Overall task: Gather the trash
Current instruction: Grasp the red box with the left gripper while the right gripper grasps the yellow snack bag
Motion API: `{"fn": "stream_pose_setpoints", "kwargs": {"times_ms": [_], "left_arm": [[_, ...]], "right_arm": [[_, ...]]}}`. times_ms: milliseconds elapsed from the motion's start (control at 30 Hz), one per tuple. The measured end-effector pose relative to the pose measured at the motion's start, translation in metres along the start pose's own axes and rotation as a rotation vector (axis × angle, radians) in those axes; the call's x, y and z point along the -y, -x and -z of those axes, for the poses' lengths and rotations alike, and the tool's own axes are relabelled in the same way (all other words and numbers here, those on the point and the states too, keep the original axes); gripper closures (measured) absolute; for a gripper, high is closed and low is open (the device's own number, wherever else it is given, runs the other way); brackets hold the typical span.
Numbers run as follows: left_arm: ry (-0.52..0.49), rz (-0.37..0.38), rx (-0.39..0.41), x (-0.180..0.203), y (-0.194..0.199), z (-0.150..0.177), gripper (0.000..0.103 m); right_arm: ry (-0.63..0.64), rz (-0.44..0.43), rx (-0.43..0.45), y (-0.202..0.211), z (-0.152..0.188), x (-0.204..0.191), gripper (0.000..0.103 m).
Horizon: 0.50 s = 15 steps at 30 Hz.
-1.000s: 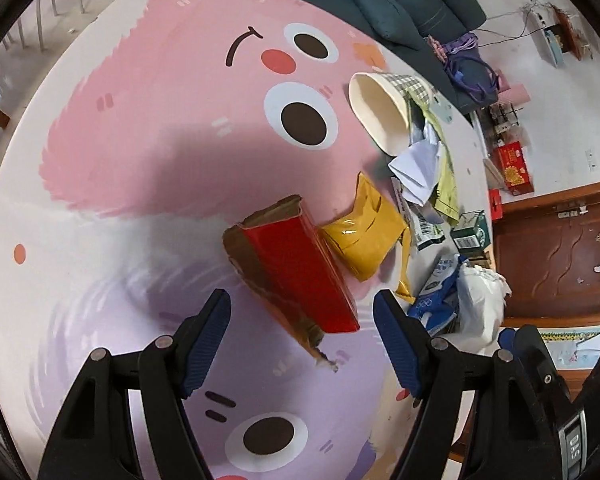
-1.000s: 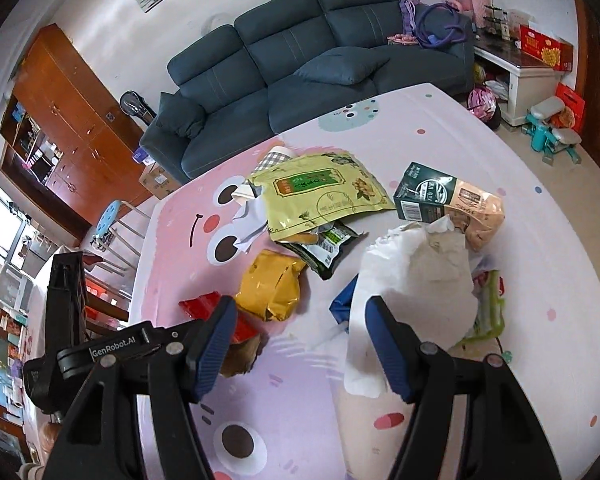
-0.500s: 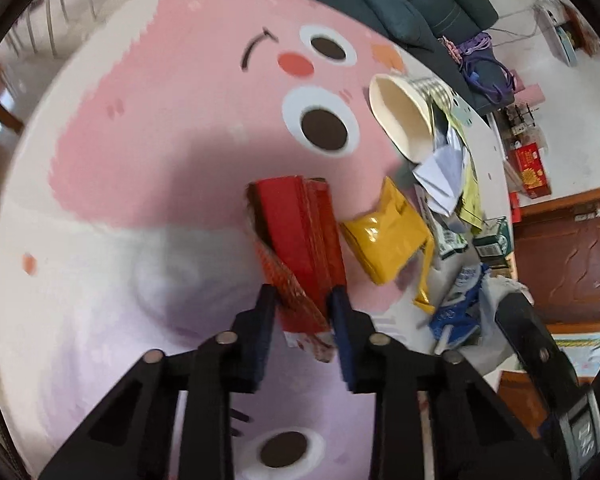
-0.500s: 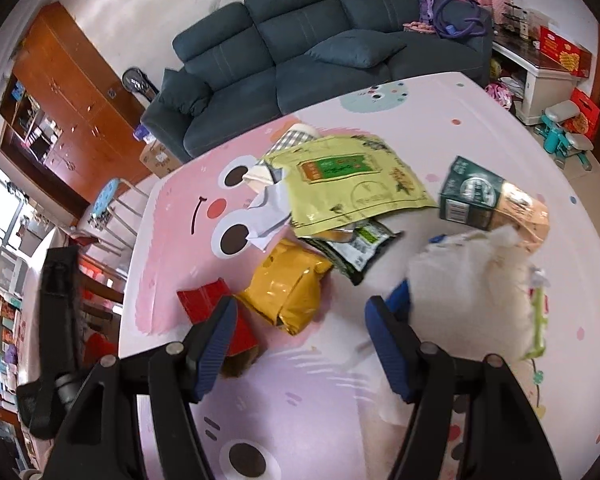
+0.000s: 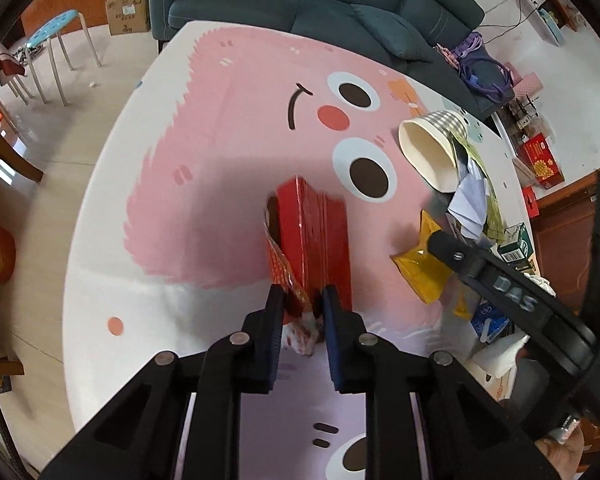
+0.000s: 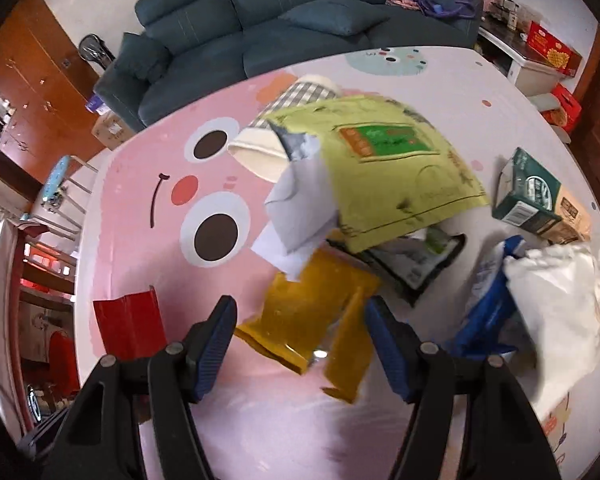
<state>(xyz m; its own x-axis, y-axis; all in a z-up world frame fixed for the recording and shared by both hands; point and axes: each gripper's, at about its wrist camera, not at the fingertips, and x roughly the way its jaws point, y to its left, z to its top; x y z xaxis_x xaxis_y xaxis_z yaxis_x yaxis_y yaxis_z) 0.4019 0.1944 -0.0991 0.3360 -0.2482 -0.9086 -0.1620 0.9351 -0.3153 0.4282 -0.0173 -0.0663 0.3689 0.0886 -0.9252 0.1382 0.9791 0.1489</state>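
So the left gripper (image 5: 303,304) is clamped on the torn near end of the red carton (image 5: 314,236), whose long axis points straight away over the pink table mat (image 5: 220,184). Right gripper (image 6: 300,324) hangs wide open over the yellow wrapper (image 6: 312,320).

yellow wrapper (image 6: 316,320) motion-blurred, white bag (image 6: 560,320) cut off at right edge

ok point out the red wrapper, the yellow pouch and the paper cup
red wrapper (image 5: 316,236), left wrist view, on its flat red face ahead of the jaws
yellow pouch (image 6: 312,312), right wrist view, on the middle of its crinkled body
paper cup (image 5: 428,156), left wrist view, on its pale inner wall
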Motion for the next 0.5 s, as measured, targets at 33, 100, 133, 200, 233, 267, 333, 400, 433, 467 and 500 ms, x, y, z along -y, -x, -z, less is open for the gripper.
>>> {"fn": "stream_pose_setpoints", "kwargs": {"times_ms": [33, 100, 133, 200, 233, 267, 333, 400, 433, 467, 500], "left_arm": [[-0.002, -0.003, 0.007, -0.002, 0.002, 0.000, 0.086], [-0.008, -0.011, 0.017, -0.005, 0.005, -0.001, 0.086], [-0.009, -0.013, 0.020, -0.006, 0.006, -0.001, 0.086], [-0.011, -0.012, 0.021, -0.009, 0.007, -0.002, 0.086], [-0.015, -0.013, 0.021, -0.009, 0.007, -0.002, 0.086], [-0.020, -0.014, 0.019, -0.008, 0.006, -0.002, 0.086], [-0.032, -0.014, 0.015, -0.008, 0.006, 0.000, 0.087], [-0.044, -0.016, 0.014, -0.009, 0.009, 0.003, 0.087], [-0.051, -0.015, 0.013, -0.008, 0.011, 0.005, 0.087], [-0.059, -0.013, 0.012, -0.006, 0.012, 0.006, 0.087], [-0.072, -0.012, 0.011, -0.004, 0.014, 0.009, 0.087]], "right_arm": [[-0.001, 0.015, -0.001, -0.002, 0.000, -0.002, 0.036], [-0.011, 0.057, -0.011, -0.009, -0.001, -0.002, 0.036], [-0.029, 0.067, -0.022, -0.012, 0.000, 0.000, 0.036], [-0.044, 0.056, -0.044, -0.019, 0.001, 0.003, 0.036], [-0.039, 0.064, -0.052, -0.021, 0.002, 0.002, 0.036], [-0.023, 0.067, -0.042, -0.020, 0.004, 0.001, 0.039], [0.001, 0.054, -0.027, -0.016, 0.008, -0.002, 0.058], [0.008, 0.026, -0.033, -0.013, 0.010, -0.001, 0.069], [0.012, 0.015, -0.035, -0.011, 0.012, 0.000, 0.070], [0.012, -0.002, -0.034, -0.007, 0.016, 0.001, 0.070], [0.006, -0.020, -0.034, -0.003, 0.019, 0.003, 0.071]]}}
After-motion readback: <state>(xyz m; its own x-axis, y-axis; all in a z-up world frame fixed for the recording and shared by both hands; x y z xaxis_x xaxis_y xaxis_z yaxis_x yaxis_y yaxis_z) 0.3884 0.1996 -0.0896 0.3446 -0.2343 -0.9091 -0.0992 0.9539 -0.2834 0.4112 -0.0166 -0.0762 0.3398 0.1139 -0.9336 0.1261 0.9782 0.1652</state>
